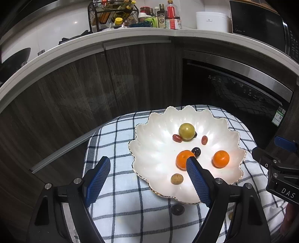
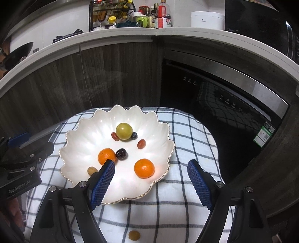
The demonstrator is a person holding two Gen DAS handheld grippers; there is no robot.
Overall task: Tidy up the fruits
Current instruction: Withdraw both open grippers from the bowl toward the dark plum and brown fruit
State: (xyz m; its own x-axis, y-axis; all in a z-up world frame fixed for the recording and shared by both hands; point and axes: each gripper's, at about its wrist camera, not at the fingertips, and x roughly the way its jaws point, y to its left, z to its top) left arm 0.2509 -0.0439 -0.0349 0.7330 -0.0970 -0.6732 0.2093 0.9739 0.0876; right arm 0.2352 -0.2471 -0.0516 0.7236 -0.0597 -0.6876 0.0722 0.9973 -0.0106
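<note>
A white scalloped plate (image 1: 149, 149) (image 2: 82, 142) sits on a checked cloth. In it lie two oranges (image 1: 182, 158) (image 2: 144, 168), a yellow-green round fruit (image 1: 186, 131) (image 2: 124, 131), two red-brown oval fruits (image 1: 177, 138), dark berries (image 1: 196, 151) (image 2: 121, 154) and a small tan fruit (image 1: 176, 178). A dark fruit (image 1: 177, 209) lies on the cloth in front of the plate. A small yellow fruit (image 2: 134, 235) lies on the cloth near me. My left gripper (image 1: 148, 168) is open and empty over the plate's left edge. My right gripper (image 2: 151, 171) is open and empty over the plate's right front.
The checked cloth (image 1: 119, 196) covers a small rounded table. Dark wood cabinets (image 1: 74, 89) and a black built-in appliance (image 1: 233, 89) stand behind. The counter above holds a bottle rack (image 1: 112, 15) and a white pot (image 1: 211, 20).
</note>
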